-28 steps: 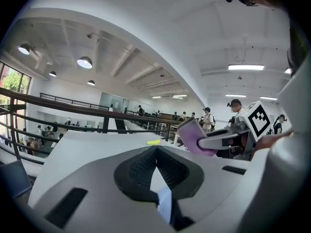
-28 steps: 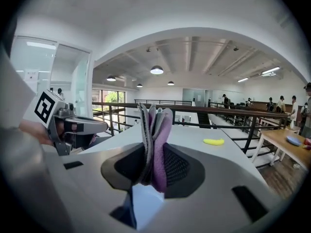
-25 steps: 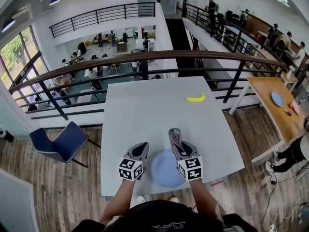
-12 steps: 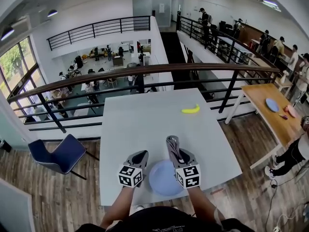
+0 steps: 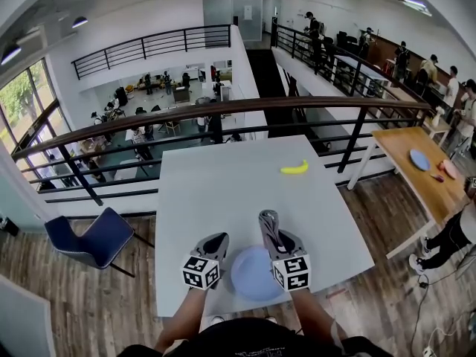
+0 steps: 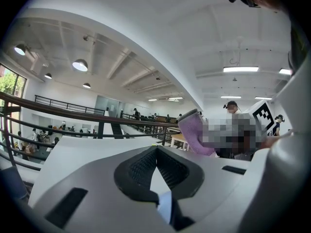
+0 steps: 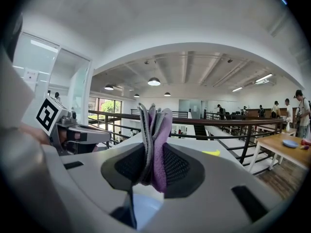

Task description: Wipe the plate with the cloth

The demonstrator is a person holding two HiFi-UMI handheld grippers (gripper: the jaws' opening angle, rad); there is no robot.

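Little has changed: your right gripper point(image 5: 269, 229) stays clenched on the cloth point(image 7: 155, 140), plate point(image 5: 253, 277) below and behind its fingers point(image 7: 181, 166); left gripper point(image 5: 216, 242) closed, empty, beside the plate. Wiping appears unstarted.

Left claw point(image 5: 218, 239), right claw point(image 5: 268, 219), plate point(image 5: 249, 277) lower in view
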